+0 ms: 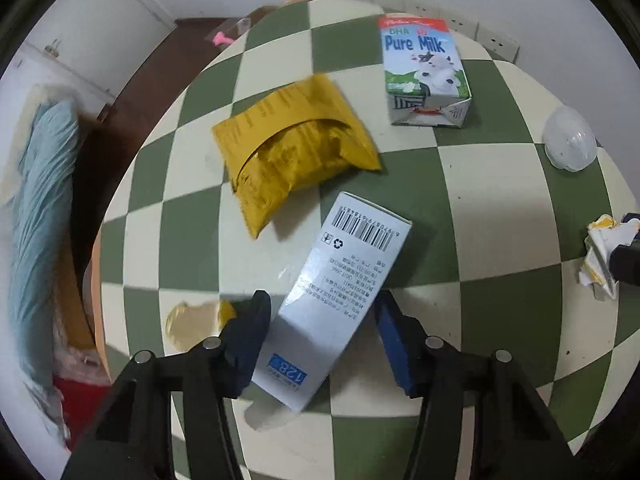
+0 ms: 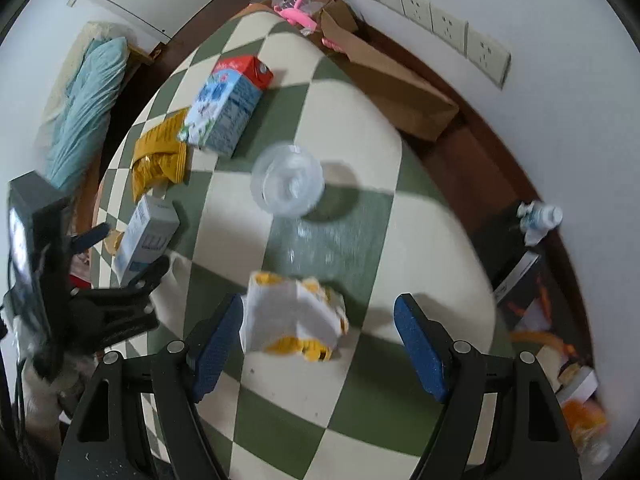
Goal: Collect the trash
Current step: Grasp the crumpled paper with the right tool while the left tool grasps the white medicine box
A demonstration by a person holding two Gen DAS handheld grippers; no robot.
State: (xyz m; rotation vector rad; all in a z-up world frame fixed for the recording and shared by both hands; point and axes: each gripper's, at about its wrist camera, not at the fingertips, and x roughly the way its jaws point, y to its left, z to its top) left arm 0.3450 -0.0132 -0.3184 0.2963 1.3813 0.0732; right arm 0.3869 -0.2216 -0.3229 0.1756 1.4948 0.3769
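Fingers of the left gripper [image 1: 320, 344] spread, straddling the white barcoded cardboard box [image 1: 336, 300] on the green-checked surface [image 1: 480, 240]. Right gripper [image 2: 320, 344] spread around the crumpled yellow-white wrapper [image 2: 294, 316] (blurred). Pre-grasp step; next: clench both.

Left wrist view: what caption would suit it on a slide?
Open left gripper straddles a white barcoded box on the checkered table, with a yellow packet and milk carton beyond.

On the table: two cartons — milk carton [image 1: 425, 70], white box [image 1: 340, 300] — one yellow wrapper [image 1: 296, 152], one clear cup [image 1: 570, 138], one crumpled paper [image 2: 294, 312].
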